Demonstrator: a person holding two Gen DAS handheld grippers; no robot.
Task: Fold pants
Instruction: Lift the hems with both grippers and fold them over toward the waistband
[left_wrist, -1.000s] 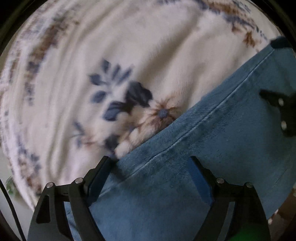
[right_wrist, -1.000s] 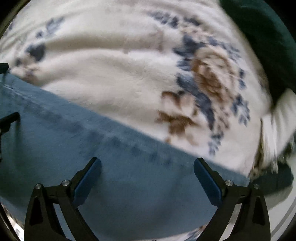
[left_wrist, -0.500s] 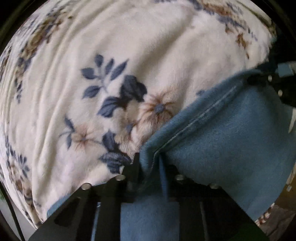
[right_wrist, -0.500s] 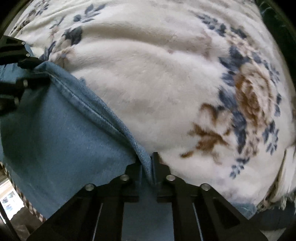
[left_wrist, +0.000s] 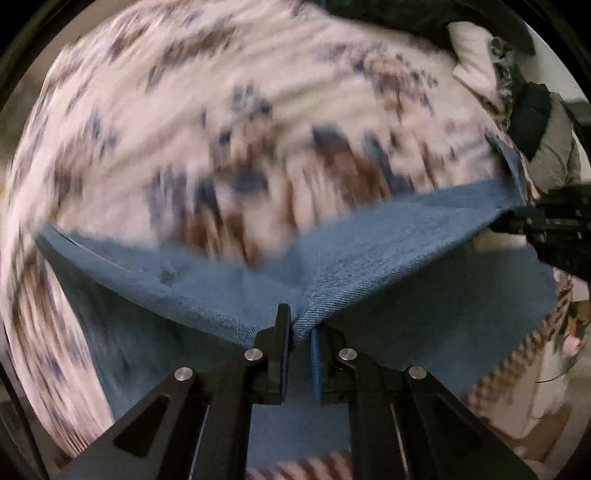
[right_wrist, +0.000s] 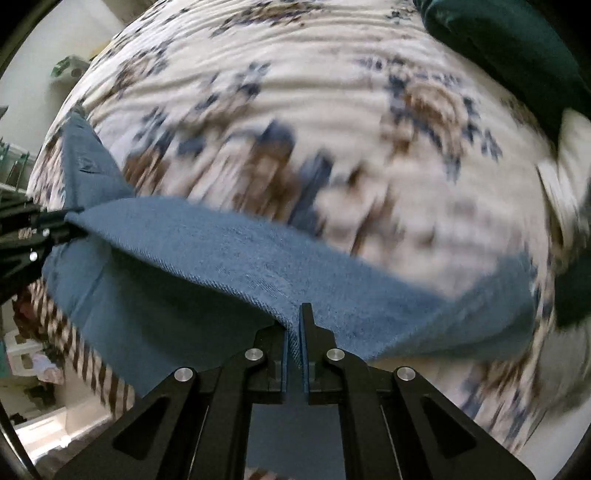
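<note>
On the left wrist view I read the left gripper (left_wrist: 297, 334) as clamped on a fold of the blue denim pants (left_wrist: 388, 254), its two fingers pressed together with the cloth pinched between the blue pads. The right wrist view shows the right gripper (right_wrist: 294, 338) closed the same way on another fold of the pants (right_wrist: 236, 254). The denim runs taut between the two grip points, raised above the floral blanket (left_wrist: 192, 110), with a lower layer hanging slack beneath the stretched edge. In the left wrist view the right gripper (left_wrist: 517, 221) appears at the far right, cut off by the frame edge, with only its tip and part of its black body visible. In the right wrist view the left gripper (right_wrist: 72, 223) is likewise cropped at the left edge. The floral blanket (right_wrist: 332, 92) is heavily smeared by motion blur in both views, so I cannot resolve its pattern beyond blue and brown blotches on white. I cannot tell which part of the pants each gripper holds, since no waistband or hem shows clearly. A dark green cushion (right_wrist: 509, 48) sits at the upper right of the right wrist view, partly out of frame. A striped fabric (right_wrist: 88, 362) shows below the denim at the lower left, too blurred to identify further.
</note>
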